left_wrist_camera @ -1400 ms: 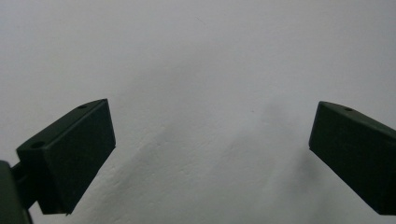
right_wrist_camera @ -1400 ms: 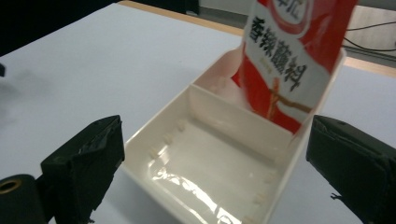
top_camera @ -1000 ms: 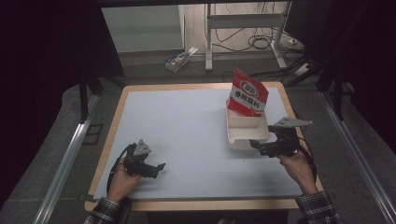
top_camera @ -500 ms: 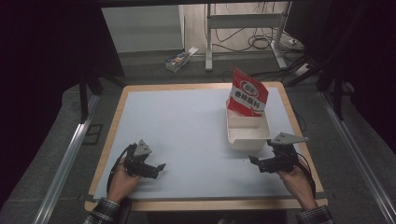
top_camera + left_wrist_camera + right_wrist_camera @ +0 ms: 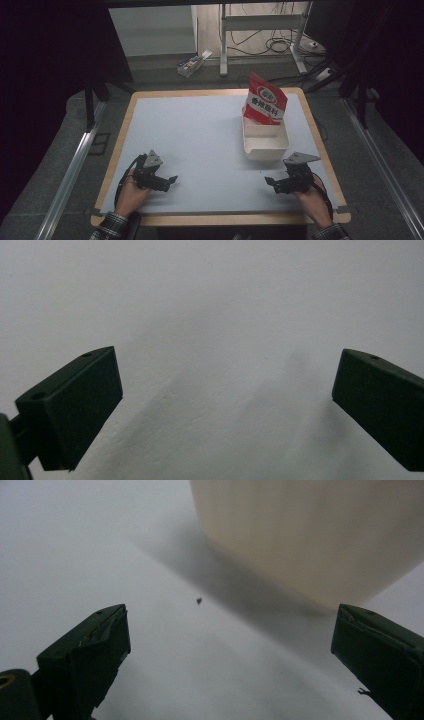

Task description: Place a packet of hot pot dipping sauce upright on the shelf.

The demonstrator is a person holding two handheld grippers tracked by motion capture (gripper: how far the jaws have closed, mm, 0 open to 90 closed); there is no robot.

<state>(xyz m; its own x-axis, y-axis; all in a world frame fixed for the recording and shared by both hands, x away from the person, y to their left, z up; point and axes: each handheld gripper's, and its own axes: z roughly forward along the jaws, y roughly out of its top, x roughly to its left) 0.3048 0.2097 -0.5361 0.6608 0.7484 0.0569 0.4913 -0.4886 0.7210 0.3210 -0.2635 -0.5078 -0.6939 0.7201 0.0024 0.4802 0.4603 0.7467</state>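
The left gripper (image 5: 169, 180) rests at the near left of the surface (image 5: 200, 140), held in the person's left hand (image 5: 131, 192). Its jaws stand wide apart and hold nothing. In the left gripper view they frame bare pale surface.

The white tray (image 5: 265, 142) stands on the right half of the surface, well apart from the left gripper and near the right gripper (image 5: 270, 181), just beyond it and slightly to its left. The tray is a shallow rectangular container, off-white, with rounded corners and a raised rim. A red snack bag (image 5: 265, 102) with a round white emblem and a white label band leans upright at the tray's far end, its lower edge inside the tray.

The right gripper lies at the near right of the surface, held in the person's right hand (image 5: 312, 202). Its jaws are spread wide and are empty. In the right gripper view the tray's cream-coloured rounded wall (image 5: 310, 535) rises ahead of the jaws, apart from both, with its shadow falling on the surface between. A small dark speck (image 5: 199, 600) lies on the surface ahead of the jaws.
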